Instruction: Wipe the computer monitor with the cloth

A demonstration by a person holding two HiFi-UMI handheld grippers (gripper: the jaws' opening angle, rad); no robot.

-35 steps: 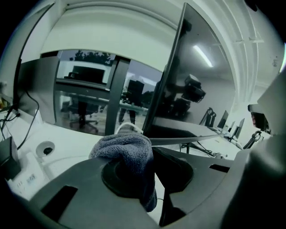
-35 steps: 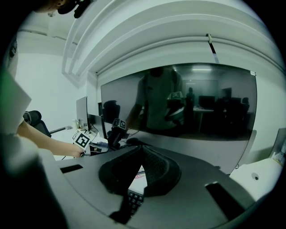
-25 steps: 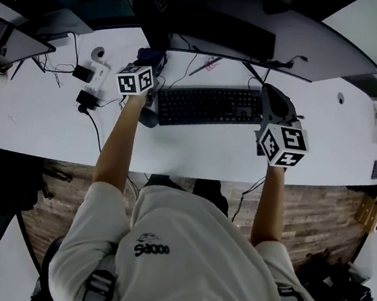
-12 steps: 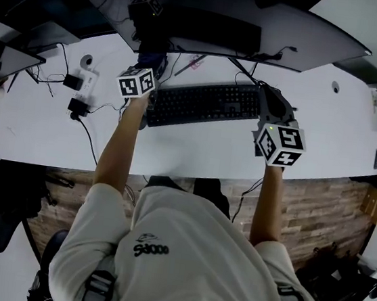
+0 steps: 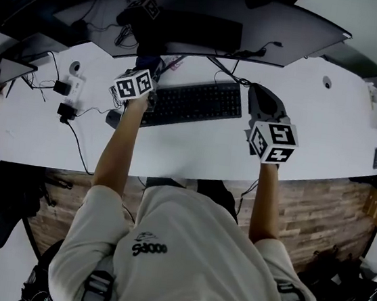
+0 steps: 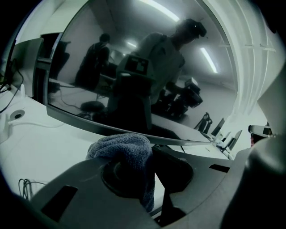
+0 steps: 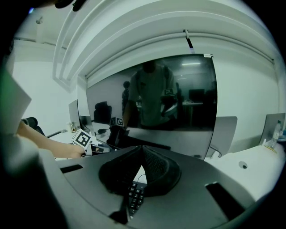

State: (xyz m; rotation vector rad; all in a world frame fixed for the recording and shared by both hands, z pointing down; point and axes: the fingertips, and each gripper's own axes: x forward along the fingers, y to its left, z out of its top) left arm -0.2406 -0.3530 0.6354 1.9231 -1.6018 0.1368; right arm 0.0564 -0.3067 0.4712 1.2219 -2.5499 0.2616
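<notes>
Two tongs hovered over desk (image 5: 175, 145): left tongs (image 6: 145, 170) clamped cloth (image 6: 123, 150) near monitor (image 6: 134, 67) lower edge; right tongs (image 7: 140, 154) pinched shut, empty. Wiping looked about to start; next move likely needed cloth pressed to screen.

Monitor (image 5: 210, 30): along the table's (image 5: 33, 137) far edge, behind the keyboard (image 5: 187, 103).
Keyboard: mid-table, between the two hand-held grippers.
Left hand-held gripper (image 6: 149, 165): over the keyboard's left end, cloth (image 6: 125, 150) in its jaws, near the monitor.
Right hand-held gripper (image 7: 140, 154): over the keyboard's right end.
</notes>
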